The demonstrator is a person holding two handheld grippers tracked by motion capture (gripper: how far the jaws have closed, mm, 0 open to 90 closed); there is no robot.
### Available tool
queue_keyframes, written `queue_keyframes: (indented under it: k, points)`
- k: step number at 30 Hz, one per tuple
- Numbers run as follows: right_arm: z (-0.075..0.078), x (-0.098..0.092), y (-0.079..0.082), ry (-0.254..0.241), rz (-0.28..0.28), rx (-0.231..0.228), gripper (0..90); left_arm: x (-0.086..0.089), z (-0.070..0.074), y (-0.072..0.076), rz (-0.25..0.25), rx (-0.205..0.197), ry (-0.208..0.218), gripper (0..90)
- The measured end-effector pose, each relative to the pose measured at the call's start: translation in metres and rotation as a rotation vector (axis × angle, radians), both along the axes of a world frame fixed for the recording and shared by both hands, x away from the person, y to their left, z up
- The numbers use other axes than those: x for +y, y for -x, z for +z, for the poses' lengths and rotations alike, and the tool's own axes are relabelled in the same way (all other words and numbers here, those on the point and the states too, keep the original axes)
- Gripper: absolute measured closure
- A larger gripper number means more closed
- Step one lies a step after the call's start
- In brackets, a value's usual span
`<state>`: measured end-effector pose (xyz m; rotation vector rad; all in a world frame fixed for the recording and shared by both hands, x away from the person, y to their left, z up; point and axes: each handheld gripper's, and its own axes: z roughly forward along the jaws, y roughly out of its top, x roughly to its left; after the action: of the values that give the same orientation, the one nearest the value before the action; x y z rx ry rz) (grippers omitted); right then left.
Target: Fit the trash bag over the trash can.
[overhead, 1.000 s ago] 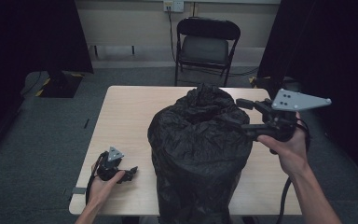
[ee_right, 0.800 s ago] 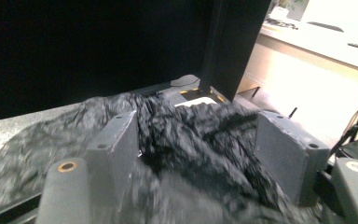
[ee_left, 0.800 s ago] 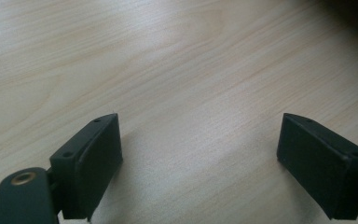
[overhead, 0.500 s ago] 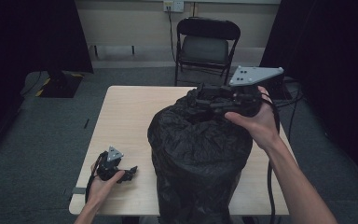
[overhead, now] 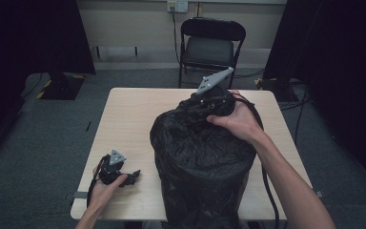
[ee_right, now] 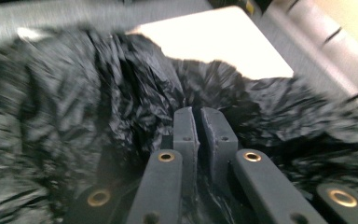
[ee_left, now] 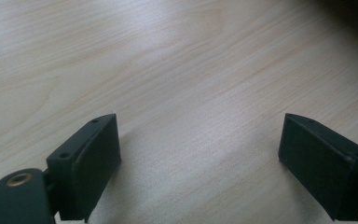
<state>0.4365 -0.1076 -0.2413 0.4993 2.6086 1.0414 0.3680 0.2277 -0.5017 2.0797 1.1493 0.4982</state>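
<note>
A big black plastic bag [overhead: 200, 162], full and crinkled, stands upright on the near half of the light wooden table [overhead: 128, 119]. My right gripper [overhead: 195, 107] sits at the bag's gathered top, held by a hand reaching over it. In the right gripper view its jaws [ee_right: 196, 112] have just been closing and now stand pressed together in the folds of the bag [ee_right: 98, 93], with a pinch of plastic between them. My left gripper [overhead: 132, 175] rests on the table at the front left, apart from the bag. Its jaws [ee_left: 200, 140] stand wide open over bare wood.
A black folding chair [overhead: 209, 47] stands behind the table's far edge. Dark curtains hang at both sides, and cables run over the grey floor at the right. Bare tabletop [ee_left: 177, 56] lies left of and behind the bag.
The right hand has swung its gripper from the bag's right side leftward to its gathered top, and the jaws have closed there. The left hand has stayed put.
</note>
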Motion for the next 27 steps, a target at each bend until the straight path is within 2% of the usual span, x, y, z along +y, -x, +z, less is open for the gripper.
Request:
queue_keyframes:
  k: [3, 8, 10, 13, 16, 18, 23, 27]
  points:
    - [-0.012, 0.005, -0.004, 0.050, -0.012, 0.021, 82.8, 0.000, 0.000, 0.000, -0.001, 0.000, 0.000, 12.1]
    - [-0.028, 0.010, -0.010, 0.081, -0.002, 0.060, 83.0, 0.000, 0.000, 0.000, -0.003, 0.000, 0.003, 12.1]
    - [-0.033, 0.010, -0.012, 0.097, 0.009, 0.090, 83.0, 0.000, 0.000, 0.000, -0.003, -0.001, 0.004, 12.1]
    - [-0.046, 0.012, -0.013, 0.144, 0.039, 0.139, 82.0, 0.000, 0.000, 0.000, -0.004, 0.000, 0.004, 12.1]
    - [-0.056, 0.014, -0.012, 0.205, 0.048, 0.167, 79.4, 0.000, 0.000, 0.000, -0.003, -0.001, 0.004, 12.1]
    - [-0.061, 0.014, -0.012, 0.238, 0.039, 0.169, 78.1, 0.000, 0.000, 0.000, -0.003, -0.001, 0.005, 12.1]
    - [-0.071, 0.016, -0.013, 0.298, 0.051, 0.235, 75.2, 0.000, 0.000, 0.000, -0.004, -0.001, 0.005, 12.1]
    - [-0.073, 0.016, -0.014, 0.314, 0.053, 0.239, 74.9, 0.000, 0.000, 0.000, -0.005, -0.001, 0.005, 12.1]
